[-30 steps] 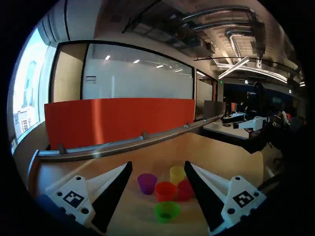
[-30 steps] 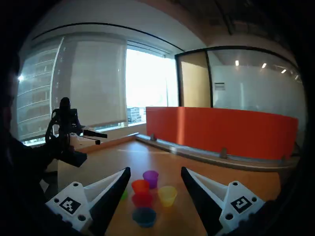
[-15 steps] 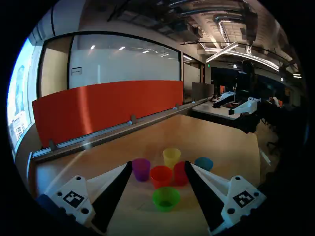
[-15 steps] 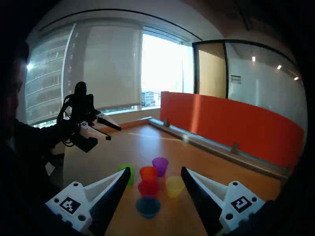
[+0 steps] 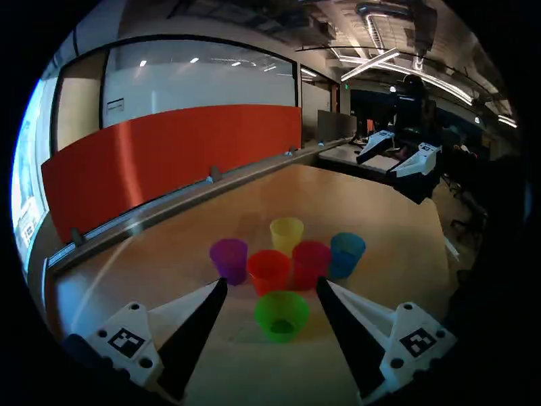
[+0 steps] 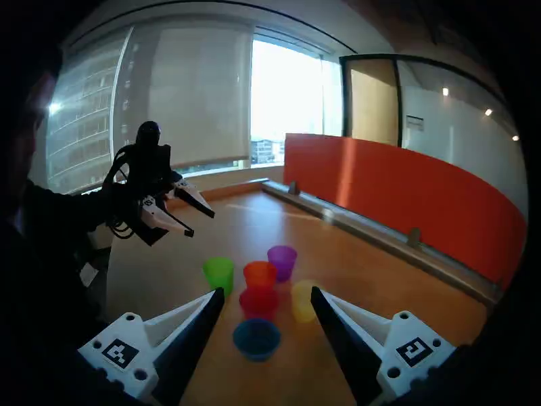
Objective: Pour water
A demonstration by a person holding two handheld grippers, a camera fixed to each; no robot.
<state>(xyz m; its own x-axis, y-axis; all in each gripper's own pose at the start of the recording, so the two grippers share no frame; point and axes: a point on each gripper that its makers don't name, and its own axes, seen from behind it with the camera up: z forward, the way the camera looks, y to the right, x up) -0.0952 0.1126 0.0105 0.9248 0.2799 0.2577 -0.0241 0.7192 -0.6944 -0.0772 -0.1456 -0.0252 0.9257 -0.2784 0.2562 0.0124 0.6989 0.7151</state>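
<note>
**Q:** Cups: where do they stand relative to the left gripper (image 5: 269,281)?

**A:** The left gripper has its jaws spread wide and holds nothing. In the left gripper view the green cup (image 5: 281,314) stands between the fingers at lower centre. Just past the fingertips are the orange cup (image 5: 268,271) and the red cup (image 5: 310,262). The purple cup (image 5: 230,260) is to their left, the blue cup (image 5: 347,254) to their right and the yellow cup (image 5: 287,234) behind. All rest on the wooden table (image 5: 379,223).

**Q:** Which way do they point?

**A:** Every cup is upright, with its mouth up and its long axis vertical.

**Q:** What is the state of the right gripper (image 6: 266,291)?

**A:** Its jaws are also wide apart and hold nothing. In the right gripper view the blue cup stands between its fingers at lower centre.

**Q:** What is hidden or unclear?

**A:** In the left gripper view the orange and red cups hide the yellow cup's base. In the right gripper view the red cup covers the orange cup's base, and a finger cuts off the yellow cup's edge. What the cups contain cannot be told. The person (image 6: 47,230) at the left edge of that view is too dark to make out.
</note>
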